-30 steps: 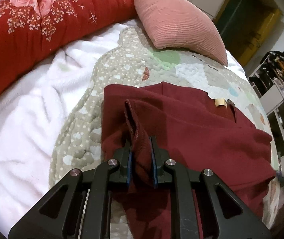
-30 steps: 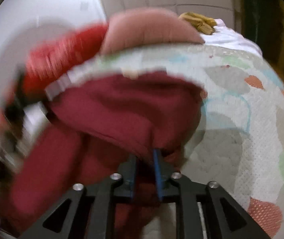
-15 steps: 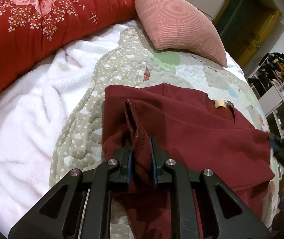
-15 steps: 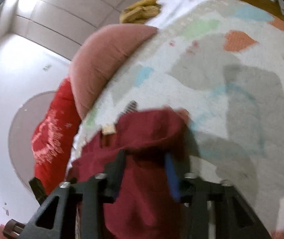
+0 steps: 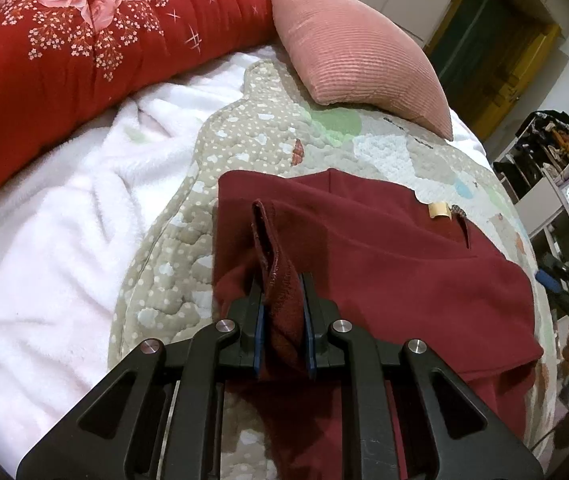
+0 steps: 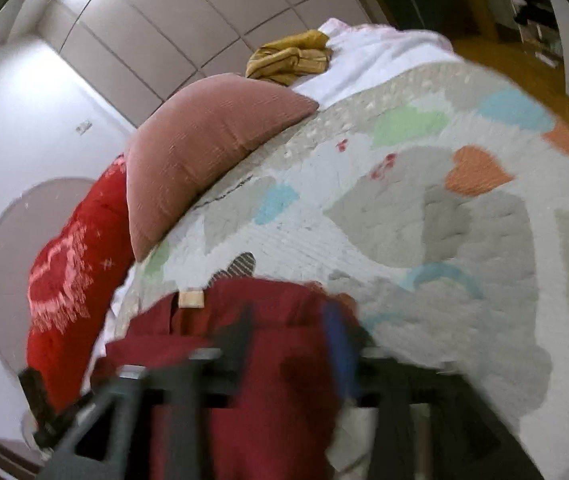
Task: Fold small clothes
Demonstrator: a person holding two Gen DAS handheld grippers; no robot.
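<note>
A dark red garment (image 5: pixel 384 264) lies folded over on a patchwork quilt (image 5: pixel 188 248), with a small tan label (image 5: pixel 439 210) at its far edge. My left gripper (image 5: pixel 282 292) is shut on a raised fold of the garment's near left edge. My right gripper (image 6: pixel 290 320) is blurred, its fingers spread apart over the garment (image 6: pixel 268 360), and no cloth is pinched between them. It also shows at the far right edge of the left wrist view (image 5: pixel 564 284), just off the garment's right edge.
A pink corduroy cushion (image 5: pixel 352 48) and a red floral duvet (image 5: pixel 84 40) lie at the head of the bed. A white fleece blanket (image 5: pixel 52 248) lies to the left. A mustard cloth (image 6: pixel 290 56) sits beyond the cushion. Shelves (image 5: pixel 556 176) stand at the right.
My right gripper carried its side of the garment over, opened and let go, then drew back to the right. My left gripper has kept its hold without moving.
</note>
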